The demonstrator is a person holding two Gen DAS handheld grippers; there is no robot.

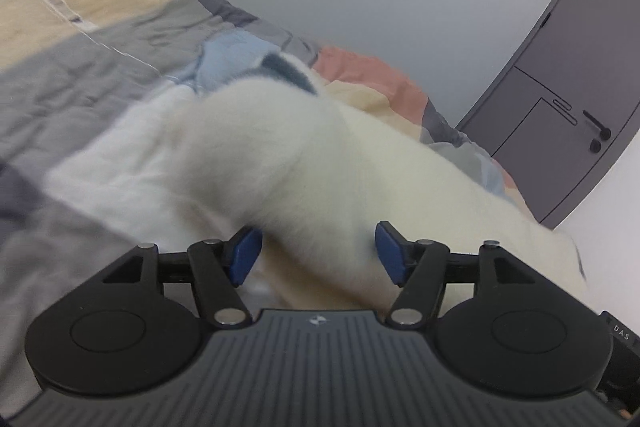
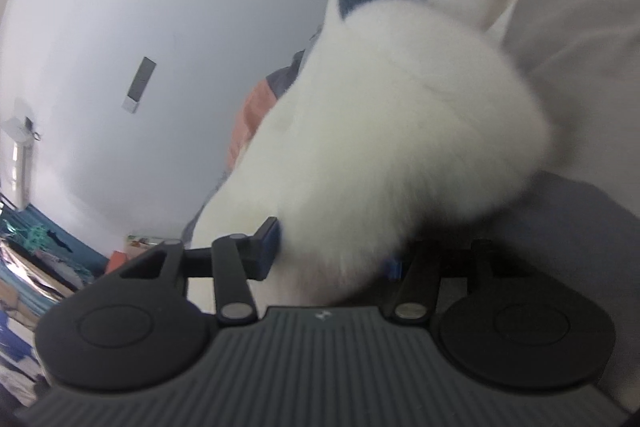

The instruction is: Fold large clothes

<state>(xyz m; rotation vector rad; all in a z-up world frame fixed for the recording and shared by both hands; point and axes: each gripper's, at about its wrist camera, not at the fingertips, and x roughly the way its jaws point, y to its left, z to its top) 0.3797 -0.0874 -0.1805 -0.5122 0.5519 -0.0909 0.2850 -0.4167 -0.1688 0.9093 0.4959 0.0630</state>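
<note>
Left gripper (image 1: 318, 253) first: blue pads (image 1: 244, 255) stand spread, with a thick roll of the white fluffy garment (image 1: 280, 155) filling the gap between them; fleece seems to brush both pads, but I can't tell whether they bite or just straddle it. Right gripper (image 2: 332, 247): near pad (image 2: 269, 247) is pressed into the fur, the other is nearly buried under it with only a blue sliver showing, so it reads as pinching the garment at a wide setting. Going outward, the garment runs straight away from both tongs along their finger line, a bunched tube whose far end carries a dark blue-grey patch (image 1: 286, 69), probably a collar or cuff. In the left wrist view the rest of it lies spread low on the patchwork quilt (image 1: 80, 39), reaching left toward the grey panels and right toward the bed edge near the grey door (image 1: 560, 79). In the right wrist view the same roll lifts up and to the right against the quilt, with the wall on the left. Judgement: long axis is near to far, both hands are at the near end and about equally close, so the coming fold turns on carrying this end forward along that axis toward the dark patch. Motion blur hides the edges.
</note>
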